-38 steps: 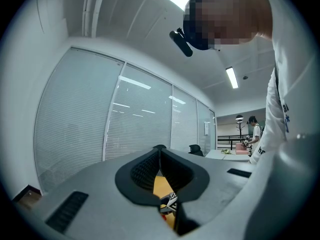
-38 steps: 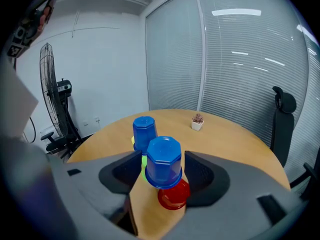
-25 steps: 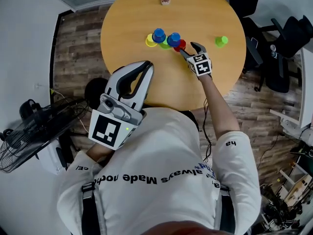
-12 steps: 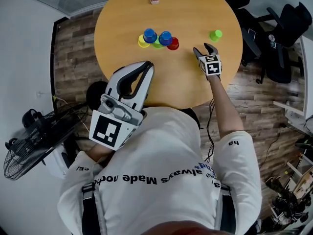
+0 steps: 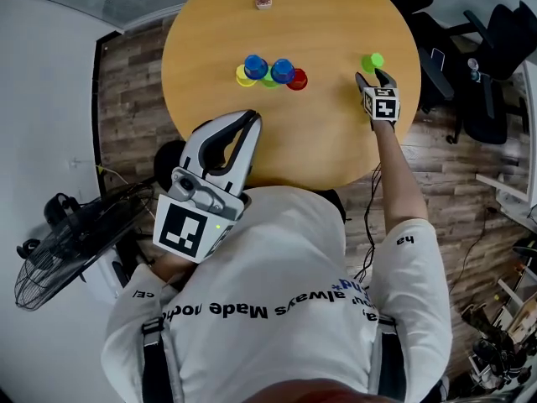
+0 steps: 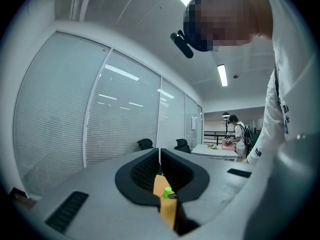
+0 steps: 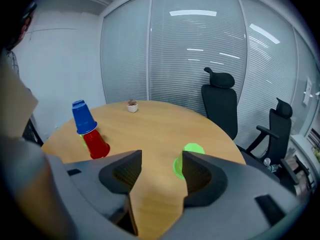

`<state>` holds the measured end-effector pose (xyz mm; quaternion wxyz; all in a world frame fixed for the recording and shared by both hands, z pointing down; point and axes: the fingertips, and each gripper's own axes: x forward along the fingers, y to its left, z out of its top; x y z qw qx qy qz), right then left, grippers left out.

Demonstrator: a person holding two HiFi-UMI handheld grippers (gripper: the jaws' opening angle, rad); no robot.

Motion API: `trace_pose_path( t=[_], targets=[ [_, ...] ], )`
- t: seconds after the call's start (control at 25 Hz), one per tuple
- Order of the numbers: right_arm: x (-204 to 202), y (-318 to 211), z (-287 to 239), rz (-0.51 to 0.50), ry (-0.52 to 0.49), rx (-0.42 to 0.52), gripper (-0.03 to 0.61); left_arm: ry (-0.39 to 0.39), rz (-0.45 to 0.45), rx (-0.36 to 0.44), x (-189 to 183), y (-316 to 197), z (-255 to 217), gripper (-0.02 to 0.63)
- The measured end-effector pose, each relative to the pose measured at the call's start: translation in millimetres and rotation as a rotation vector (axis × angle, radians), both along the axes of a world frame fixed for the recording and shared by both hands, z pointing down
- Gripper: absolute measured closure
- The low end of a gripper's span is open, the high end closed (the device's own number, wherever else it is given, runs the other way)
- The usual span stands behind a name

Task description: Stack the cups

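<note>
Right gripper [image 5: 372, 75] outstretched, fingers apart just beside green cup [image 5: 372, 60]; left gripper [image 5: 250, 116] raised, fingers closed.

Cup cluster [image 5: 268, 71] centred on table [image 5: 319, 137], lone cup [image 5: 372, 61] right — pot [image 5: 263, 0] behind.

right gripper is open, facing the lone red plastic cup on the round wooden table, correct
Wrong colour: the lone plastic cup facing the open right gripper on the round wooden table is green, not red, as the right gripper view shows. The red plastic cup stands well apart from it.
</note>
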<state>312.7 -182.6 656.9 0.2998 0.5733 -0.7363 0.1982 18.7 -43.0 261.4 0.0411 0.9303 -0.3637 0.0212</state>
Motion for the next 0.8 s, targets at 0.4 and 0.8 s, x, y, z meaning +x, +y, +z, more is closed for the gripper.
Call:
trace_pose_path(
  t=[0.4, 0.8],
  targets=[
    [43, -33, 17, 0.081, 0.022, -0.032, 0.311, -0.026, -0.024, -0.031, 5, -18, 9, 0.581],
    [57, -56, 31, 0.085, 0.069, -0.06, 0.311, -0.046, -0.032, -0.07, 4, -30, 26, 0.581]
  ],
)
